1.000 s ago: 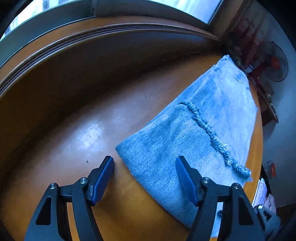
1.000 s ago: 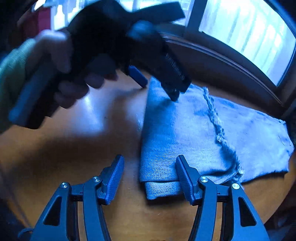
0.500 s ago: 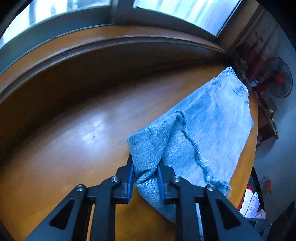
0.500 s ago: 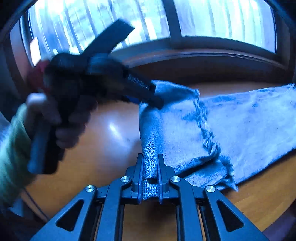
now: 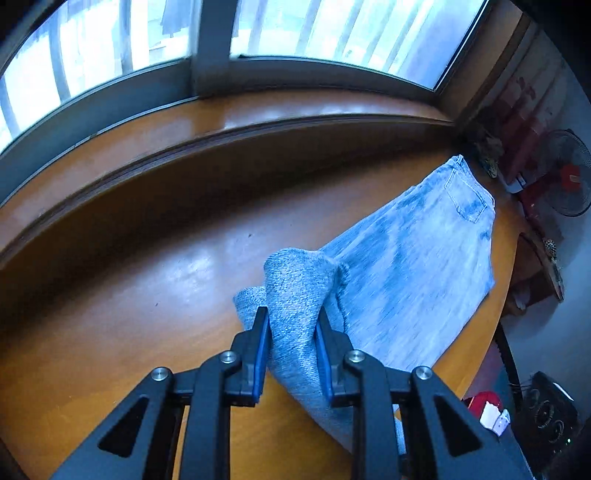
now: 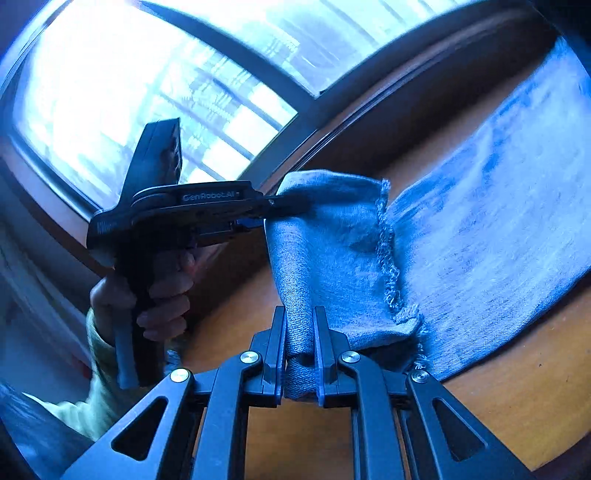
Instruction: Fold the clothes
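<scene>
Both tongs (image 5: 291, 332) (image 6: 299, 332) clamp jeans (image 5: 413, 266); far hem blurred.

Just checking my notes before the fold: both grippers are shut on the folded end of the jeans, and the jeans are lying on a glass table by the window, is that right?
Not quite. The table is polished brown wood, not glass, as the left wrist view shows. The rest holds: the left gripper and the right gripper are both shut on the folded end of the jeans, by the window.

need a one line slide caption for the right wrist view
Right gripper and left gripper pinch the folded end of the jeans above the wooden table.
</scene>
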Demonstrator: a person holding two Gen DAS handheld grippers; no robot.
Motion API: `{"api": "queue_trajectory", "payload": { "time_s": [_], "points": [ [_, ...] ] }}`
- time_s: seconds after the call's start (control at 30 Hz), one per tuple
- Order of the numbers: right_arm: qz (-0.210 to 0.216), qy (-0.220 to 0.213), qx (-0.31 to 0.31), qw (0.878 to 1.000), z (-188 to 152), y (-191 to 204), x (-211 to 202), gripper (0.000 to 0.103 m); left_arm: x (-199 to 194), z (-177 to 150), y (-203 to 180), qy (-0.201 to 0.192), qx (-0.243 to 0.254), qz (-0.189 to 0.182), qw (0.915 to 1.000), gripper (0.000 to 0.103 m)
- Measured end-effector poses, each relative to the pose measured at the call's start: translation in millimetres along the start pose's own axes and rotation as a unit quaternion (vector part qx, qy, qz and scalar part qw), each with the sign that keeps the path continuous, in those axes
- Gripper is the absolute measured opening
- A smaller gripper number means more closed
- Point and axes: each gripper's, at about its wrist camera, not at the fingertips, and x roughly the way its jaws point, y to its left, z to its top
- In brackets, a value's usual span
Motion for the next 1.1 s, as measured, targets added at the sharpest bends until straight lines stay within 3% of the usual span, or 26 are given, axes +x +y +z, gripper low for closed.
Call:
{"api": "queue_trajectory", "payload": {
  "time_s": [0.27,0.5,0.7,0.9,1.0,1.07,1.1],
  "points": [
    [0.016,0.016,0.041,0.999,12,-44,-14,0.013,20,15,-23,0.009,-0.032,0.008,0.9994,0.022],
    [0.0,0.011,0.104,0.995,11,-90,-37,0.013,24,20,-40,0.012,-0.033,-0.033,0.9988,0.022],
    [-0.028,0.038,0.128,0.991,6,-111,-29,0.013,37,24,-51,0.023,-0.037,-0.067,0.9968,0.023],
    [-0.06,0.063,0.133,0.987,4,-118,-20,0.013,65,38,-46,0.044,-0.101,-0.111,0.9877,0.023],
    [-0.075,0.074,0.116,0.988,2,-111,-20,0.013,57,39,-42,0.028,-0.112,-0.147,0.9823,0.024],
    [-0.087,0.083,0.098,0.988,3,-105,-19,0.013,49,40,-38,0.034,-0.126,-0.209,0.9692,0.024],
    [-0.095,0.088,0.087,0.988,4,-102,-17,0.013,44,38,-36,0.031,-0.133,-0.213,0.9674,0.025]
  ]
}}
